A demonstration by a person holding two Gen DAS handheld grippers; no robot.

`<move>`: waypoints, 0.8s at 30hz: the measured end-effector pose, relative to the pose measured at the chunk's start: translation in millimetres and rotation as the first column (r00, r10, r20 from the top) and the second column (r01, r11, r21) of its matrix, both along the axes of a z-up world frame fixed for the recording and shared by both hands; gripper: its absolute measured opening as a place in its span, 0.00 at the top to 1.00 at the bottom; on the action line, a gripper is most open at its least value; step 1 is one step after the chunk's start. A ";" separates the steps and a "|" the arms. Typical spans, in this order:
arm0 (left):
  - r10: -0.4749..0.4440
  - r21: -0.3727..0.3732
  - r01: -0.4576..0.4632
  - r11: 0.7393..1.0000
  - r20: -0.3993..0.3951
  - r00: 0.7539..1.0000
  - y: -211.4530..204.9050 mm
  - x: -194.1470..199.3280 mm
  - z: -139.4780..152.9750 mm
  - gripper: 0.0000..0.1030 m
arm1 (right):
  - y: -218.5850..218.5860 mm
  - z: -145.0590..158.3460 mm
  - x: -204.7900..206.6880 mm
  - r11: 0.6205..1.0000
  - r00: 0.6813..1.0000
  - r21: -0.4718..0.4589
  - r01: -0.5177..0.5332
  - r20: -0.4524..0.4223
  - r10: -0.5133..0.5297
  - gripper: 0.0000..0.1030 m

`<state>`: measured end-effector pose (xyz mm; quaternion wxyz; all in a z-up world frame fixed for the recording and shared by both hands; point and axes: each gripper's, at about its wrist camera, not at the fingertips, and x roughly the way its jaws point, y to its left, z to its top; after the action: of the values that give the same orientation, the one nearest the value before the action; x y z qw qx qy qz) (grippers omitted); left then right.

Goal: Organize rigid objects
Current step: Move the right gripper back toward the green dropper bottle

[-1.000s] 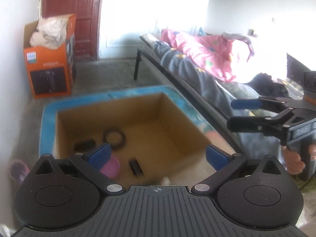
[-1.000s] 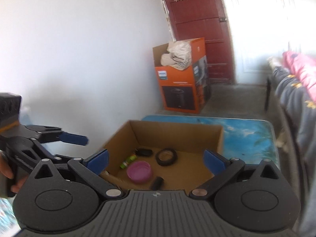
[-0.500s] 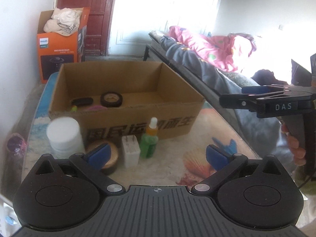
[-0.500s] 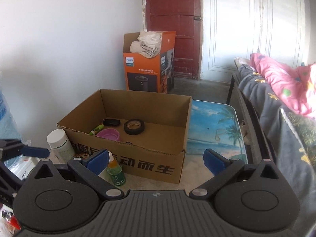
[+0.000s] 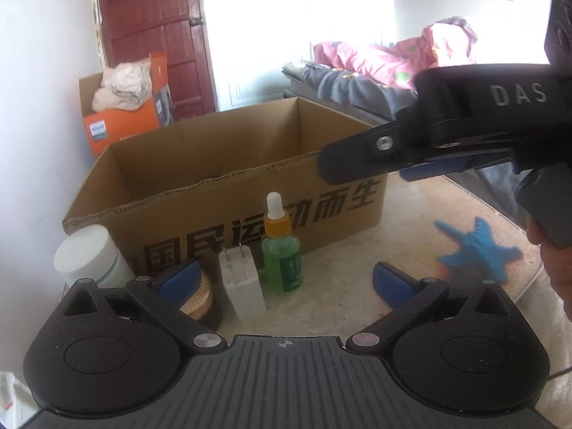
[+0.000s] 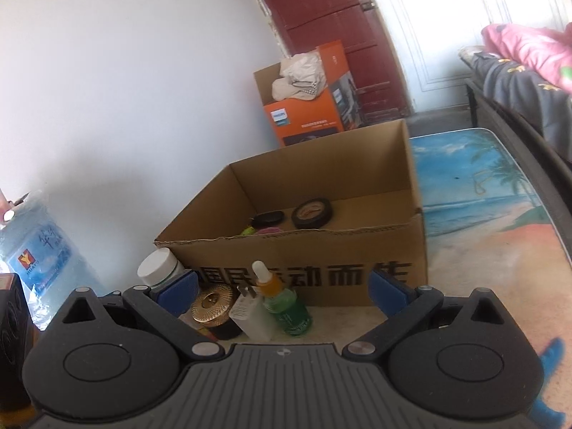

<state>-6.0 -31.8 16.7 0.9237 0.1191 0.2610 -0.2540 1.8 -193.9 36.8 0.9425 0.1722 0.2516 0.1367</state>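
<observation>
- My left gripper (image 5: 284,284) hangs low over the table (image 5: 447,221), its blue-padded fingers spread wide with nothing between them.
- Straight ahead of it, inside the gap, stand a white plug adapter (image 5: 242,284) and a green dropper bottle (image 5: 281,252), side by side and upright.
- By its left finger sit a gold-lidded jar (image 5: 198,298), partly hidden by the pad, and a white-capped bottle (image 5: 87,257) farther left.
- Behind this row, touching or nearly touching it, is an open cardboard box (image 5: 228,196) with dark printed characters on its near wall.
- My right gripper (image 6: 280,291) is also spread and empty, facing the same row from slightly higher.
- From there I see into the box: a black tape roll (image 6: 311,212), a flat black oval thing (image 6: 267,218), something pink (image 6: 269,230) and a yellow-green piece (image 6: 247,231) lie on its floor.
- In the left view the right gripper crosses in front of the box's right corner, above the table.
- Far ahead, beyond the box, an orange carton (image 6: 309,114) with pale cloth on top stands by a dark red door (image 6: 321,18).
</observation>
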 end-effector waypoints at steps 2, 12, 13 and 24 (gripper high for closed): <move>-0.006 -0.017 0.006 1.000 0.021 1.000 -1.1 1.6 -0.3 0.02 | 4.5 -0.3 5.5 1.000 1.000 -0.005 -0.010 0.000 0.010 0.03; -0.031 0.001 0.031 1.000 0.037 0.999 -16.4 15.5 -9.9 0.37 | 24.5 -7.9 37.0 0.999 0.998 -0.023 -0.038 -0.054 0.036 0.40; -0.027 0.001 0.027 1.000 0.034 0.999 -16.1 17.0 -10.9 0.39 | 26.4 -8.8 39.2 0.999 0.997 -0.030 -0.040 -0.060 0.038 0.42; -0.021 -0.072 0.019 0.997 -0.036 0.999 -10.4 32.7 -12.5 0.56 | 34.0 -16.8 59.1 0.997 0.992 -0.040 -0.066 -0.114 0.061 0.77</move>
<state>26.6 -42.2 4.2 0.9198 0.0838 0.2673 -0.2746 61.0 -159.9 19.9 0.9256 0.1507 0.3126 0.1512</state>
